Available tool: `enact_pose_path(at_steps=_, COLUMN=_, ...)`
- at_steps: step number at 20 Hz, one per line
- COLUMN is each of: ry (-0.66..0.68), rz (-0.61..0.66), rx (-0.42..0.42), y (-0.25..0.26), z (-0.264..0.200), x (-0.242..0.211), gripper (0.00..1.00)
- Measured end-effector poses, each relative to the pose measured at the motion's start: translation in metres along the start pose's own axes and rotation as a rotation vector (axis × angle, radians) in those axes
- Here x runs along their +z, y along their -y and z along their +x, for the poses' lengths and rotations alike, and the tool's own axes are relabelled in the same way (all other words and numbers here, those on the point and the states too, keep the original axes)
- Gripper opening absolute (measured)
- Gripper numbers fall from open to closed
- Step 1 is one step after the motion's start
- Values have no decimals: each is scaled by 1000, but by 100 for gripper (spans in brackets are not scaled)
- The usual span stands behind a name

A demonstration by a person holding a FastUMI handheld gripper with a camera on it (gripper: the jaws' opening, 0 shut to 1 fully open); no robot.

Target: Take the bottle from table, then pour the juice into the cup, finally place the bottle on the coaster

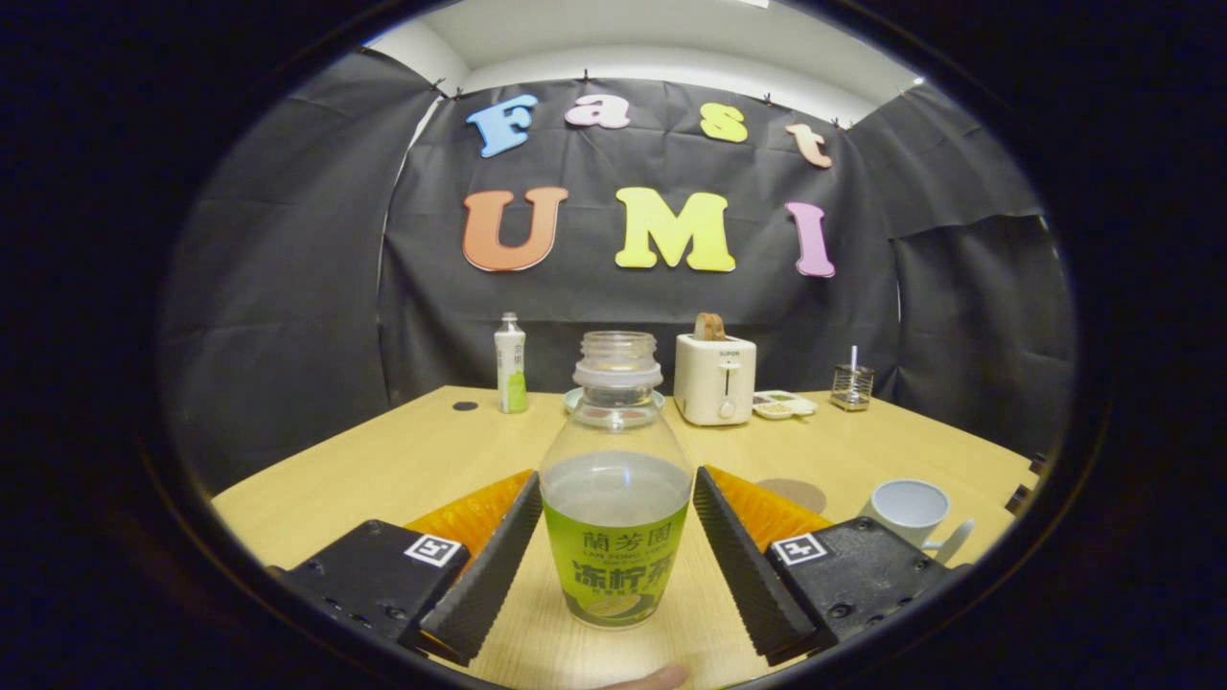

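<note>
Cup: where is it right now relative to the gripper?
The cup stands on the table just beyond the gripper's right finger, beside the round coaster. The open fingers flank the bottle without touching it.

Wooden table ran back to black cloth wall. At far edge stood second bottle, upright, pale with green lower part. Small dark spot lay on tabletop just left of it. White toaster held slice of bread in its slot. Beside toaster sat small dish, then wire holder with white stick upright inside.
</note>
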State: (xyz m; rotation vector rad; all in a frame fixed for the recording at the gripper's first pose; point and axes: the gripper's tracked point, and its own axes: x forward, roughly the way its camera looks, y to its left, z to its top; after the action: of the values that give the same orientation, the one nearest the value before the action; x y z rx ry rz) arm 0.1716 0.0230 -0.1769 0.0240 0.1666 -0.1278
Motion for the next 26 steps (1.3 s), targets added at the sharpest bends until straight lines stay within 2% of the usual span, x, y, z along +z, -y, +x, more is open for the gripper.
enact_pose_path(at_steps=2, ry=8, rz=1, rx=1, y=0, z=-2, x=2, gripper=83)
enact_pose_path(at_steps=4, ry=8, rz=31, rx=18, y=2, z=-1, x=-1, gripper=82)
enact_pose_path(at_steps=13, ry=-11, rz=219, rx=159, y=5, z=-33, x=12, gripper=81)
enact_pose_path(at_steps=19, ry=8, rz=255, rx=282, y=-15, z=-59, x=33, gripper=81)
enact_pose_path(at_steps=26, ry=40, rz=387, rx=290, y=-2, z=-77, x=41, gripper=81)
